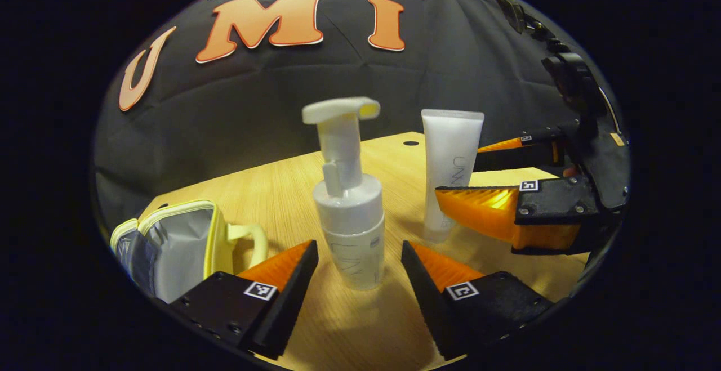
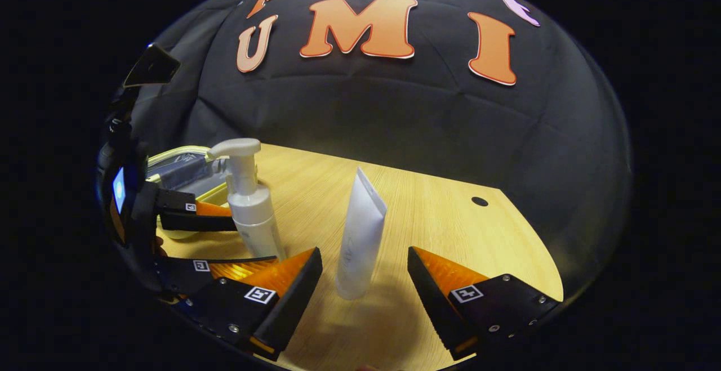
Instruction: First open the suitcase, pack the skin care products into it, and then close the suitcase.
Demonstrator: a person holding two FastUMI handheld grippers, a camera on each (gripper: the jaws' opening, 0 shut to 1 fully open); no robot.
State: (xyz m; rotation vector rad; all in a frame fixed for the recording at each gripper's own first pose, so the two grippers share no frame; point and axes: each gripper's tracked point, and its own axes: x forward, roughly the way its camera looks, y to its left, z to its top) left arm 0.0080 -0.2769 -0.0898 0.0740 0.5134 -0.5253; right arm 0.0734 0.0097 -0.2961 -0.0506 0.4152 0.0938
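A white pump bottle (image 1: 350, 219) stands upright on the wooden table (image 1: 360, 326), between the spread fingers of my left gripper (image 1: 359, 247), which is open with a gap on each side. To its right stands a white tube (image 1: 450, 174), with my right gripper (image 1: 457, 169) open around it. In the right gripper view the tube (image 2: 360, 236) stands on its cap between the fingers of my right gripper (image 2: 363, 251), untouched. The pump bottle (image 2: 250, 208) is to the left, flanked by my left gripper (image 2: 254, 241). The small yellow-trimmed suitcase (image 1: 169, 247) lies open at the left, grey lining showing.
The table's far edge meets the black cloth wall. A small round hole (image 2: 479, 201) sits near the table's far right corner. The suitcase (image 2: 180, 171) lies behind the pump bottle in the right gripper view. Bare wood (image 2: 450, 236) stretches right of the tube.
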